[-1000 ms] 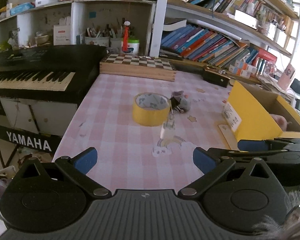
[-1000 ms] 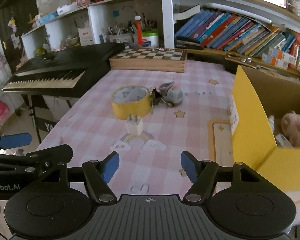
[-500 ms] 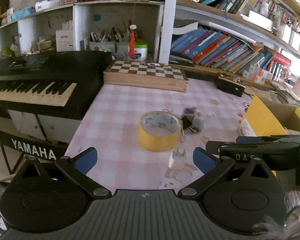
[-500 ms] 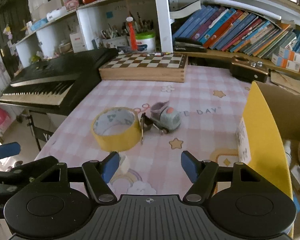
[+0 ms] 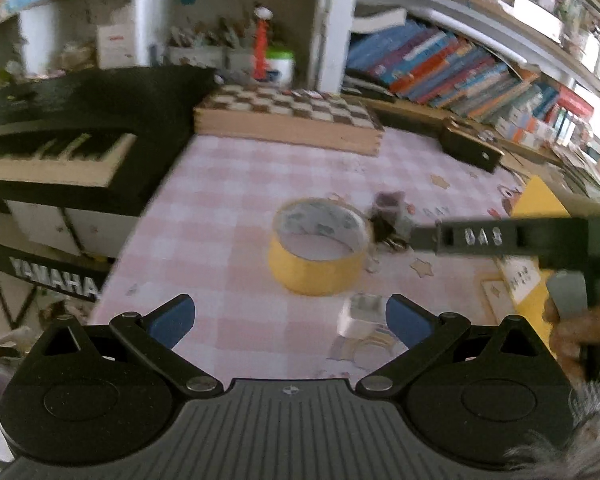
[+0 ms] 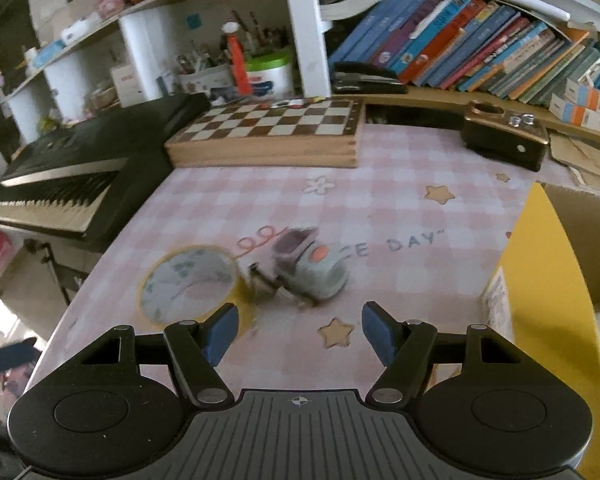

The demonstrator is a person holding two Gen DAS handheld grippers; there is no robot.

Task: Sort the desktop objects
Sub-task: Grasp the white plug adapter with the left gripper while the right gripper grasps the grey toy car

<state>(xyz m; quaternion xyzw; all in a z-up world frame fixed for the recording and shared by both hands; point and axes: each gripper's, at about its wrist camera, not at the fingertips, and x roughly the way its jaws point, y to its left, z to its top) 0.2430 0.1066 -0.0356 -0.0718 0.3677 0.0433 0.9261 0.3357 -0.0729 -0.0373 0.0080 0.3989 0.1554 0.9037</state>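
Observation:
A yellow tape roll point(image 5: 318, 250) lies on the pink checked tablecloth point(image 5: 228, 216); it also shows in the right wrist view point(image 6: 188, 286). A small grey toy with an orange button point(image 6: 314, 270) and dark keys point(image 6: 266, 280) lie right of the roll. A white plug adapter point(image 5: 360, 314) stands near my left gripper's right fingertip. My left gripper point(image 5: 288, 318) is open and empty, short of the roll. My right gripper point(image 6: 296, 332) is open and empty, just short of the toy; its body reaches in from the right in the left wrist view point(image 5: 500, 240).
A yellow cardboard box point(image 6: 548, 300) stands at the right. A wooden chessboard box point(image 6: 268, 132) and a dark brown box point(image 6: 504, 140) lie at the back. A black Yamaha keyboard point(image 5: 60, 140) stands at the left. Bookshelves rise behind.
Both grippers have moved forward over the table toward the tape roll and toy. The right gripper has advanced farther and now reaches past the left one.

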